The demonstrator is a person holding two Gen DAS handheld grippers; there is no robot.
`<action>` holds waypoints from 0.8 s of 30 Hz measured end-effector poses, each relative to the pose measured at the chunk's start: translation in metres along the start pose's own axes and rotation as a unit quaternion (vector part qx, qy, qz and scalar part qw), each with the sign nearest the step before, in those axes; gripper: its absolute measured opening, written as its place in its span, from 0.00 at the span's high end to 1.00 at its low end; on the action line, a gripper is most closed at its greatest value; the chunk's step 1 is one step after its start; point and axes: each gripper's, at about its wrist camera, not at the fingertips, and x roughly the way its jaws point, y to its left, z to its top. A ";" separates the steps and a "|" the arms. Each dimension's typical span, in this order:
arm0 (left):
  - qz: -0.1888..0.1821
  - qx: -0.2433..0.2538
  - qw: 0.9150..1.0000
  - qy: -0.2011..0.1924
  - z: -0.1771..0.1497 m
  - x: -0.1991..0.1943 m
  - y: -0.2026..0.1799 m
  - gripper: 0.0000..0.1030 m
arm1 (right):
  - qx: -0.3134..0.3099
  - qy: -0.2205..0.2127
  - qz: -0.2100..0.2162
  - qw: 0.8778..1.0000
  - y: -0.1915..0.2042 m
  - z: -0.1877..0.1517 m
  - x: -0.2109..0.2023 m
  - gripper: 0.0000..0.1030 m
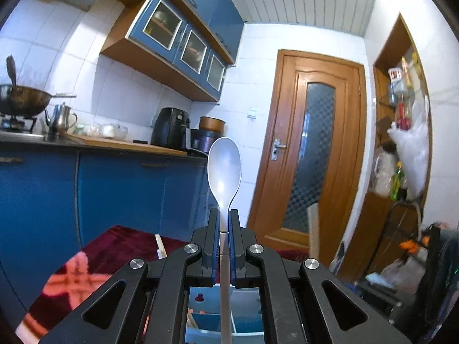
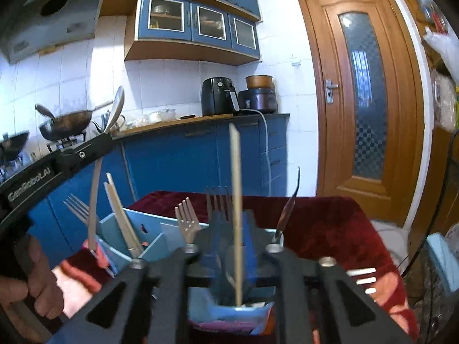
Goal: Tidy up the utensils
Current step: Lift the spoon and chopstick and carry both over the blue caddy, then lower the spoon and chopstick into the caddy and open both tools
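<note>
Left hand-held gripper (image 1: 225, 220) clamps the spoon (image 1: 224, 166) upright; right hand-held gripper (image 2: 236, 229) pinches a chopstick (image 2: 235, 177). Lower each straight into the caddy (image 2: 149, 223) at 6 o'clock.

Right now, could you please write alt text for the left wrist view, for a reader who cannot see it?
The left gripper pinches a silver spoon by its neck, bowl up, with a blue utensil holder below. Behind are blue kitchen cabinets and a wooden door.

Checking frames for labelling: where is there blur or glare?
Left wrist view: sharp, with a soft highlight on the grey spoon held in the left gripper.
Right wrist view: right gripper and its pale wooden chopstick are blurred; both views show fisheye bending.
</note>
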 end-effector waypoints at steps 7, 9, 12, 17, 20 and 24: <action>0.011 -0.009 1.000 -0.014 0.005 0.000 0.004 0.95 | 0.014 -0.018 0.005 1.000 -0.004 0.002 -0.030 0.67; 0.014 -0.012 1.000 -0.014 0.003 0.001 0.003 0.95 | 0.013 -0.027 0.009 1.000 -0.004 0.003 -0.039 0.67; 0.023 -0.006 1.000 -0.015 -0.006 0.007 0.000 0.95 | 0.012 -0.038 0.016 0.999 -0.004 0.001 -0.051 0.66; 0.027 0.000 1.000 -0.001 -0.022 0.007 -0.004 0.95 | 0.008 -0.043 0.025 0.999 -0.002 -0.002 -0.061 0.66; 0.033 0.016 0.999 -0.005 -0.025 0.004 -0.007 0.94 | 0.008 -0.046 0.027 0.999 0.000 -0.003 -0.065 0.66; 0.020 0.011 1.000 -0.006 -0.013 0.003 -0.006 0.94 | 0.013 -0.042 0.035 0.998 -0.002 -0.004 -0.066 0.66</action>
